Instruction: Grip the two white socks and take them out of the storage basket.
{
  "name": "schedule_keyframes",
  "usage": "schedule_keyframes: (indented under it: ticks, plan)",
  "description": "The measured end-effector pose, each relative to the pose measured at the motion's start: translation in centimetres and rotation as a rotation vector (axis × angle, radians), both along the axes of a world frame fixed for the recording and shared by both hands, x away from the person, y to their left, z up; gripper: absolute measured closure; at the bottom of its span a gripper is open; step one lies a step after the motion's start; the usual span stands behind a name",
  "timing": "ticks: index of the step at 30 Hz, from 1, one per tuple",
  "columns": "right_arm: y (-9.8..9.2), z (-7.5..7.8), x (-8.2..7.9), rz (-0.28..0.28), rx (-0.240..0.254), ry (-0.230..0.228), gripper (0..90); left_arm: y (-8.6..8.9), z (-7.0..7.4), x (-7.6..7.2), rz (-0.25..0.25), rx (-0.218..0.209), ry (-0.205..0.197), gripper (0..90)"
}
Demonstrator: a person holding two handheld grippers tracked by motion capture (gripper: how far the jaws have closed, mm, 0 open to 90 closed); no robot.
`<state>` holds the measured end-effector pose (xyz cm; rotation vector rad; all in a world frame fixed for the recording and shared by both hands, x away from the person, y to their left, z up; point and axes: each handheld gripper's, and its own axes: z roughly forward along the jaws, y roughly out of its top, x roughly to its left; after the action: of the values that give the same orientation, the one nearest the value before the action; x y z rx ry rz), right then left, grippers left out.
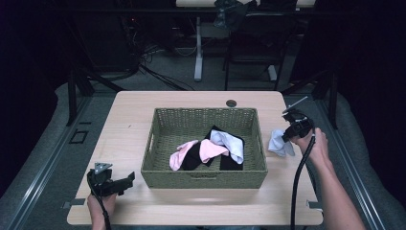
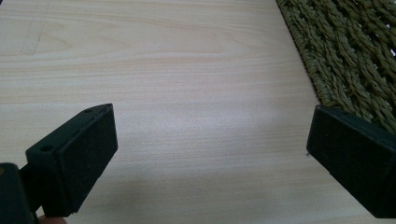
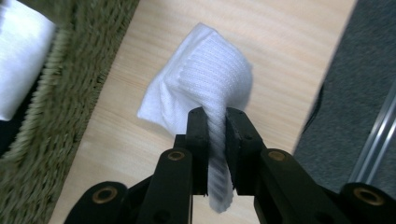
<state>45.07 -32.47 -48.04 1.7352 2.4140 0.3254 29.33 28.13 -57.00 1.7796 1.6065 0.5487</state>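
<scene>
Right gripper, nearest my camera, has its jaws pinched on a white sock whose free end rests bunched on the table just beside the basket, though the part between the pads runs out of sight below the jaws and the basket's weave is blurred there. My left gripper sits spread wide over bare wood near the basket's front left corner, holding nothing. Farther in, the basket holds pink socks, a white one and black ones I cannot count, and beyond the table everything sinks into darkness.
</scene>
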Motion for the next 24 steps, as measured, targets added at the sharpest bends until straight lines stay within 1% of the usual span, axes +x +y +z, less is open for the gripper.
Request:
schedule_keyframes:
  ticks: [1, 2, 4, 5, 6, 7, 8, 9, 10, 12, 15, 16, 18, 20, 23, 24]
  plan:
    - [0.1, -0.5, 0.1, -0.005, -0.004, 0.011, 76.2, 0.0, 0.0, 0.0, 0.0, 0.0, -0.001, 1.7]
    - [0.1, -1.0, 0.2, 0.002, 0.002, 0.02, 74.8, -0.1, 0.0, 0.0, 0.006, -0.001, -0.012, 1.7]
    - [0.1, -1.4, 0.2, -0.007, 0.007, 0.032, 69.4, 0.0, 0.0, -0.1, 0.007, -0.004, -0.014, 1.7]
    - [0.1, -1.4, 0.2, -0.016, 0.015, 0.027, 65.1, 0.0, 0.0, -0.1, 0.007, -0.005, -0.012, 1.7]
    - [0.0, -1.3, 0.2, -0.011, 0.015, 0.029, 59.6, 0.1, 0.1, -0.2, 0.006, -0.003, -0.01, 1.7]
    - [0.0, -1.2, 0.0, -0.03, 0.031, 0.003, 54.8, 0.1, 0.0, -0.2, 0.009, -0.006, -0.01, 1.7]
    - [-0.1, -0.6, -0.1, -0.016, 0.018, 0.013, 52.2, 0.1, 0.0, -0.1, 0.008, -0.006, -0.009, 1.7]
    - [-0.1, -0.2, -0.2, -0.023, 0.025, -0.007, 49.8, 0.1, 0.0, -0.1, 0.005, -0.004, -0.008, 1.7]
    - [-0.3, 0.5, -0.3, -0.013, 0.024, -0.009, 47.5, 0.0, 0.0, -0.1, 0.008, -0.005, -0.009, 1.7]
    - [-0.4, 1.7, -0.6, -0.019, 0.029, -0.03, 41.3, 0.0, 0.0, -0.1, 0.0, -0.001, -0.01, 1.7]
    - [-0.4, 3.7, -0.9, -0.004, 0.041, -0.056, 33.5, 0.0, 0.0, -0.1, 0.001, -0.001, -0.011, 1.7]
    - [-0.3, 4.3, -1.0, 0.002, 0.041, -0.064, 31.6, -0.1, 0.0, 0.0, 0.006, -0.004, -0.011, 1.7]
    - [0.1, 5.8, -1.2, 0.023, 0.057, -0.086, 28.2, 0.0, -0.1, 0.0, 0.006, -0.005, -0.008, 1.7]
    - [0.7, 7.0, -1.3, 0.041, 0.062, -0.101, 24.9, -0.1, 0.0, 0.0, 0.003, -0.005, -0.002, 1.7]
    - [1.6, 8.1, -1.3, 0.07, 0.066, -0.109, 19.2, -0.1, 0.1, -0.1, -0.004, -0.002, -0.001, 1.7]
    - [1.9, 8.4, -1.2, 0.075, 0.069, -0.117, 17.3, -0.1, 0.0, 0.0, 0.002, -0.007, -0.01, 1.7]
